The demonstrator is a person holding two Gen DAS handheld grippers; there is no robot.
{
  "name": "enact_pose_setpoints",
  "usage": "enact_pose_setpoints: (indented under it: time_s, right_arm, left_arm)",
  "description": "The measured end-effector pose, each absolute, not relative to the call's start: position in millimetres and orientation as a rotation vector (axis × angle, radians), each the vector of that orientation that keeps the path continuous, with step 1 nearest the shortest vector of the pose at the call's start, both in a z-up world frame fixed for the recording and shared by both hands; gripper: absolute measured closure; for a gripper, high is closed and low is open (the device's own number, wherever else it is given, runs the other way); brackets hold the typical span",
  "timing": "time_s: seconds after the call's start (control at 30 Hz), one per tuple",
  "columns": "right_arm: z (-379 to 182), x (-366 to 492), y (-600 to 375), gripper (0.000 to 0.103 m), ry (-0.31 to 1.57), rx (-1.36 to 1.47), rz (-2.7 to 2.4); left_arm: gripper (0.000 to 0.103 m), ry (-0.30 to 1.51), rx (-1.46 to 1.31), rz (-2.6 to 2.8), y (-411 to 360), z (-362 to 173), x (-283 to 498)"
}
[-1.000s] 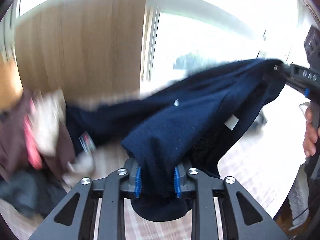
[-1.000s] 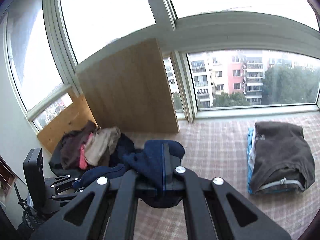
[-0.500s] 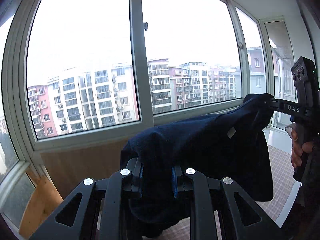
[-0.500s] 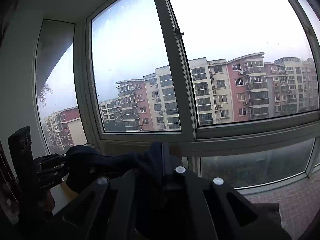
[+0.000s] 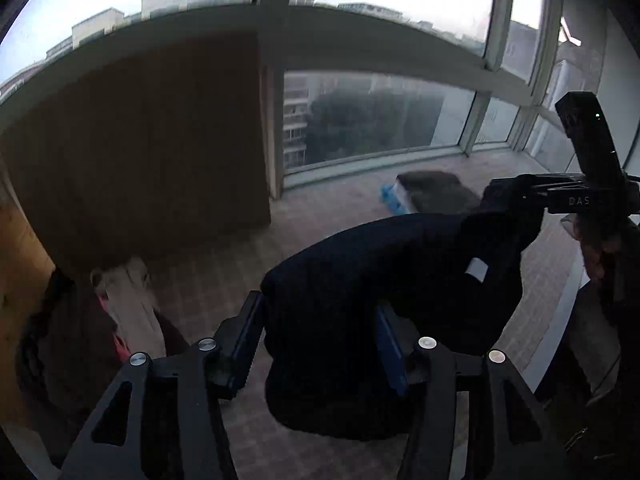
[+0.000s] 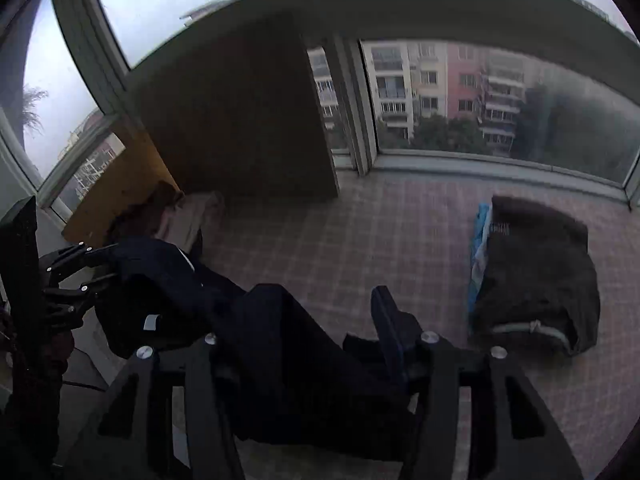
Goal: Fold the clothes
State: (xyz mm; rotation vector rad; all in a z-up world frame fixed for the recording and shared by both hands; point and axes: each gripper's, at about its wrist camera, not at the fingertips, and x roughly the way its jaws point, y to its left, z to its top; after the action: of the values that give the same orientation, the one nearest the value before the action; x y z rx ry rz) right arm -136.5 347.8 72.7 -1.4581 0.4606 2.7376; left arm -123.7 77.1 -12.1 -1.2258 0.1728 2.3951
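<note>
1. My left gripper [image 5: 316,344] and right gripper [image 6: 296,344] hold a dark blue garment [image 5: 384,280] stretched over the checked floor [image 6: 360,240] — ready to lay flat.
2. Both sets of fingers are opening, half-spread, cloth draped between them.
3. Folded stack [image 6: 536,276] waits near the window — unsorted heap [image 5: 120,312] lies opposite.

The right gripper [image 6: 320,332] has its jaws opening, and a dark navy fleece garment [image 6: 276,344] drapes between them, lying against the left finger and clear of the right one. Off to its left the black left gripper [image 6: 100,276] has the garment's other end at its tips. Ahead to the right, a folded dark brown garment [image 6: 536,276] lies on the checked pinkish mat [image 6: 360,240], on a light blue piece [image 6: 478,256].
</note>
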Motion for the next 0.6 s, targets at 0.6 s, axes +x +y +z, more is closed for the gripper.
enact_pose_setpoints:
  time_s: [0.6]
  right_arm:
    - [-23.1,-143.6,405.6,0.053,0.722,-1.702,2.549]
  left_arm:
    - [0.053,0.610,-1.174,2.072,128.1,-125.2,-101.4]
